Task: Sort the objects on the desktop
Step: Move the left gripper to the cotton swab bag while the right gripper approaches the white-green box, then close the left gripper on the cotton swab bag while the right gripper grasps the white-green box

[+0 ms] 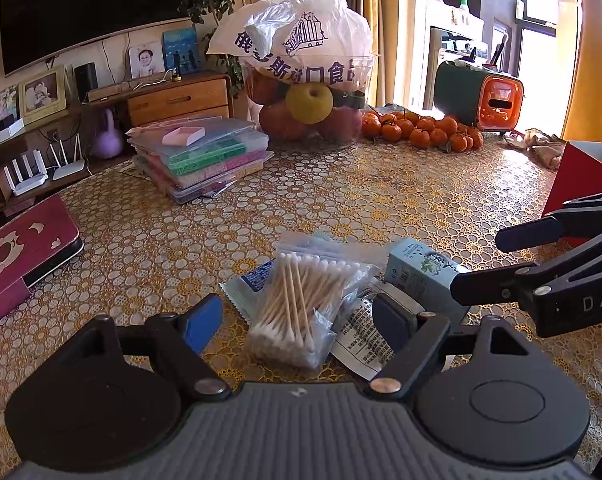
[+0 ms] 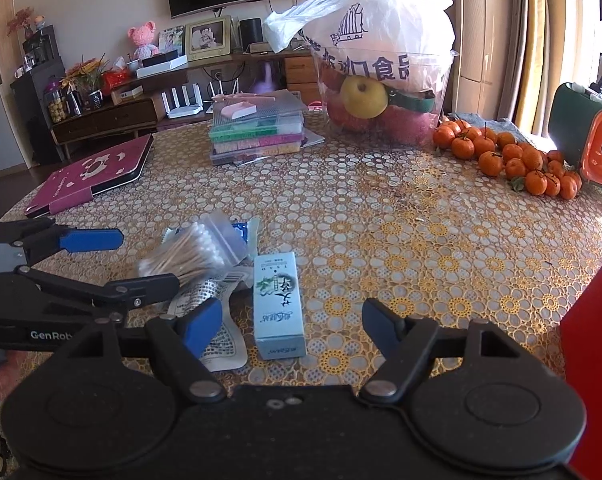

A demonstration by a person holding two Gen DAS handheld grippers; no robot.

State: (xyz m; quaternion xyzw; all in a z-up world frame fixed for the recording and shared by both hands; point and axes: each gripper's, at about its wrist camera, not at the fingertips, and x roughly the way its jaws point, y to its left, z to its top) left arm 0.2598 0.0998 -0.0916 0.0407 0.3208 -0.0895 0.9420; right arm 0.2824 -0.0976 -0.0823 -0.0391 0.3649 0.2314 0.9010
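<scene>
Gold lace tabletop (image 1: 381,200), bag of cotton swabs (image 1: 297,300) between wide left tongs (image 1: 297,320), pale box (image 2: 277,300) lying between wide right tongs (image 2: 293,320), both empty.

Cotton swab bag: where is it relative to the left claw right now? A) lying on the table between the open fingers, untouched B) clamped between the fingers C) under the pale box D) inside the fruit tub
A: the cotton swab bag lies on the table between the wide-open fingers of the left claw, neither pad touching it.
</scene>
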